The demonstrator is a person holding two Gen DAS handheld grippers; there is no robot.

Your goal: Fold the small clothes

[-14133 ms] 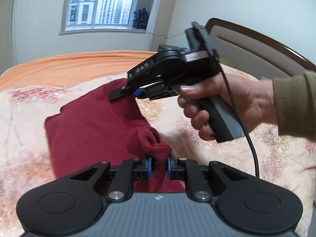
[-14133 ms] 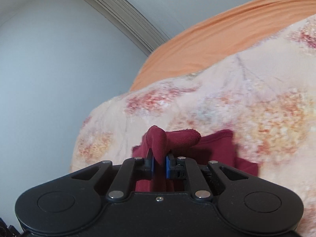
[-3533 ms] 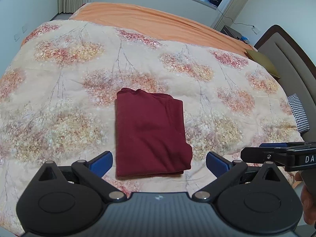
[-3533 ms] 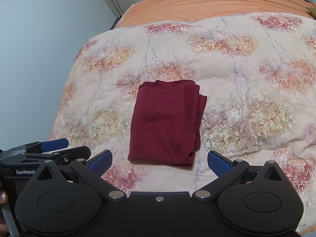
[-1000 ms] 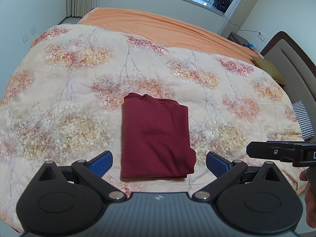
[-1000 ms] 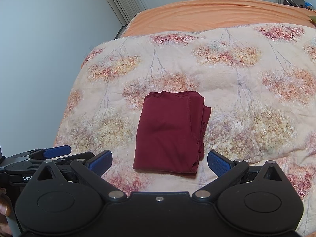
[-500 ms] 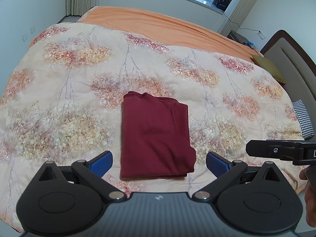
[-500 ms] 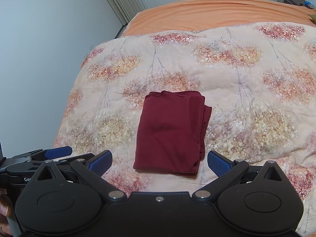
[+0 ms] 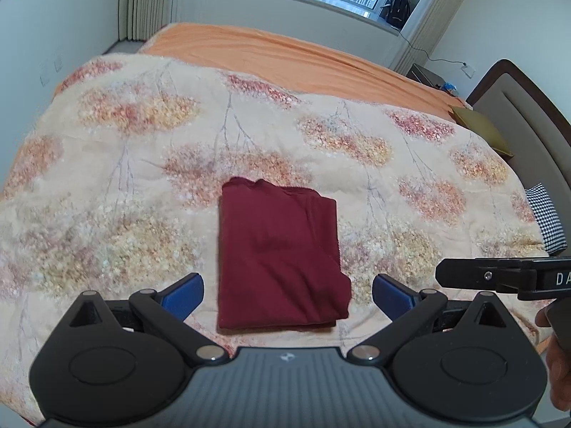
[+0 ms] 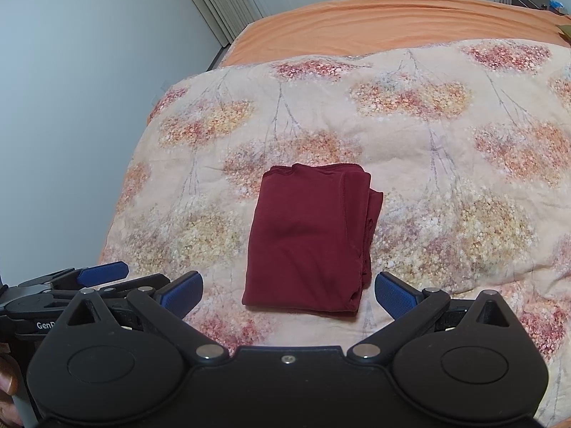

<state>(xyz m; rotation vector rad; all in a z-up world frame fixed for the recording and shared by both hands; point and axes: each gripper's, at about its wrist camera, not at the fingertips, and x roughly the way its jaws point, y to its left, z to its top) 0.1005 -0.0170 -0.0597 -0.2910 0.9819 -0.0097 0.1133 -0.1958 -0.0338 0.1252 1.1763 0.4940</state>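
Fingers (image 9: 185, 294) of our left gripper (image 9: 287, 294) spread wide, empty; right gripper (image 10: 287, 294) same, hovering clear of cloth. Folded maroon garment (image 9: 280, 260) lies flat at frame centre on floral quilt (image 9: 117, 192), neat rectangle, layered edges stacked along its right side. We judge it soft, light, limp, prone to unfolding if lifted by one layer. Best hold: pinch full stack at near corners, both grippers together.

Right gripper (image 9: 464, 274) cut off, perhaps open.
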